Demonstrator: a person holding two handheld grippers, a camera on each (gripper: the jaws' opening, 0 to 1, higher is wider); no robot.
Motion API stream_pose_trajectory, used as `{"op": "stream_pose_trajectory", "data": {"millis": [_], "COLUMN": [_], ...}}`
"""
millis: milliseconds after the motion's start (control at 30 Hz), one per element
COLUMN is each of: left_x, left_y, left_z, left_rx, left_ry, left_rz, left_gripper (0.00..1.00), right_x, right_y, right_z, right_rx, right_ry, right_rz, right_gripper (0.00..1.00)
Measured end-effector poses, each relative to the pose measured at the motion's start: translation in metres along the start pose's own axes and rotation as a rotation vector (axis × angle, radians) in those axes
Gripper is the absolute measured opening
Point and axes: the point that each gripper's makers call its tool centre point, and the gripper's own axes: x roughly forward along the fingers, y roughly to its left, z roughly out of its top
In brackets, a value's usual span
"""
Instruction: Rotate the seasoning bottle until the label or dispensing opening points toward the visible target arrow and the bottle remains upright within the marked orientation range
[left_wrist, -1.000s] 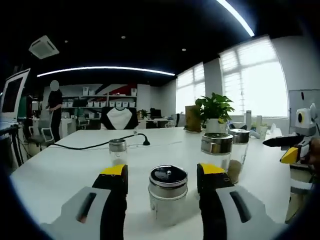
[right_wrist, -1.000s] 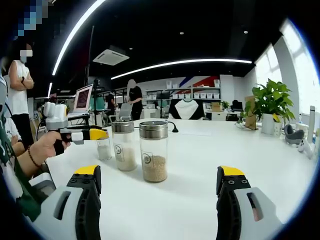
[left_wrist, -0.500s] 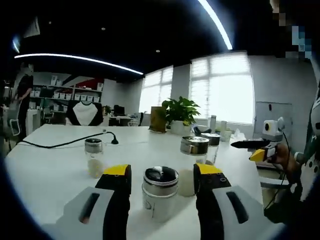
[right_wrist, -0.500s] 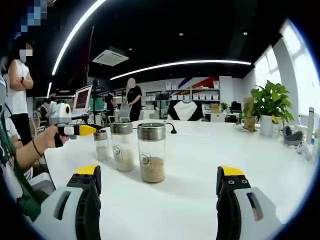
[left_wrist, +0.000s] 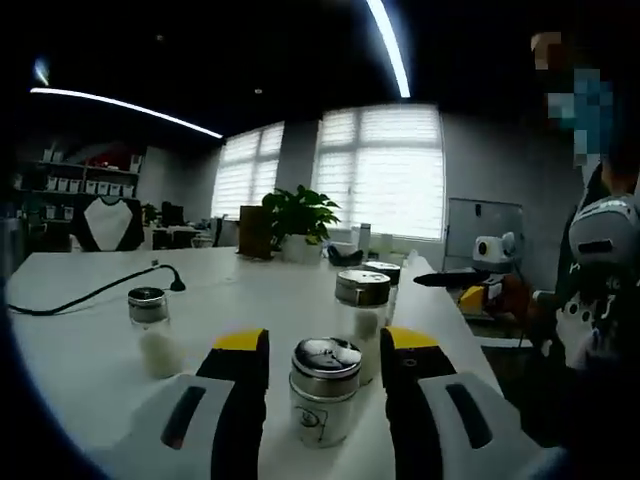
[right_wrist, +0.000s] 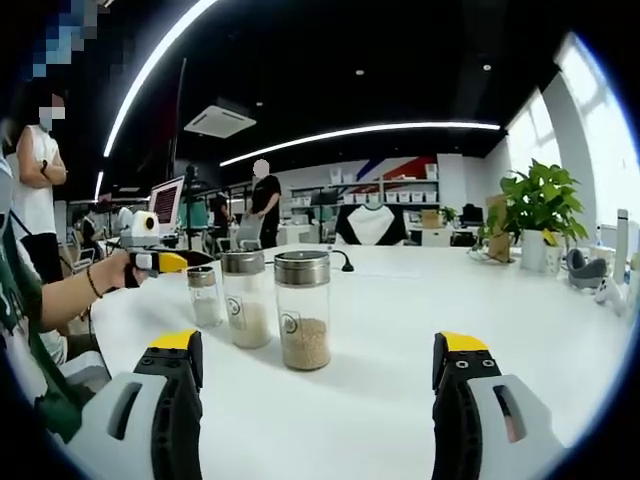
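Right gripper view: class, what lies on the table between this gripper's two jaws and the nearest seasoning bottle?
Nothing: in the right gripper view, bare white table stretches from the right gripper to the nearest seasoning bottle.

Left gripper view is dim and slightly soft; the windows (left_wrist: 380, 170) behind are blown out and backlight the scene, leaving near surfaces dark. Right gripper view is brighter and sharper, lit by ceiling light strips (right_wrist: 360, 128). The white table (right_wrist: 400, 310) reflects evenly, with faint shadows. Fisheye curvature bends lines near both edges.
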Motion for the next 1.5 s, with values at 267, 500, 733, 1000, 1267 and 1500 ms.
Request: {"op": "stream_pose_trajectory", "data": {"millis": [267,500,733,1000,1267,1500], "left_x": [0.009,0.012,0.016,0.019,0.020,0.018], "left_y": [-0.007,-0.016,-0.025,-0.027,-0.027,-0.022], "left_z": [-0.012,-0.008,-0.014,-0.014,-0.015,-0.014], "left_rx": [0.031,0.013,0.045,0.065,0.050,0.041], "left_ry": [0.085,0.065,0.105,0.110,0.095,0.089], "left_rz": [-0.085,-0.130,-0.127,-0.115,-0.102,-0.084], "left_gripper": [0.47,0.43,0.35,0.32,0.32,0.32], "right_x": [0.002,0.002,0.002,0.002,0.002,0.002], "right_y": [0.002,0.004,0.003,0.004,0.004,0.004], "right_z": [-0.002,-0.003,-0.004,-0.004,-0.004,-0.004], "right_rx": [0.002,0.000,0.003,0.001,0.003,0.001], "right_ry": [0.009,0.015,0.017,0.014,0.015,0.015], "right_rz": [0.008,0.014,0.010,0.014,0.014,0.014], "right_gripper": [0.98,0.98,0.98,0.98,0.98,0.98]}}
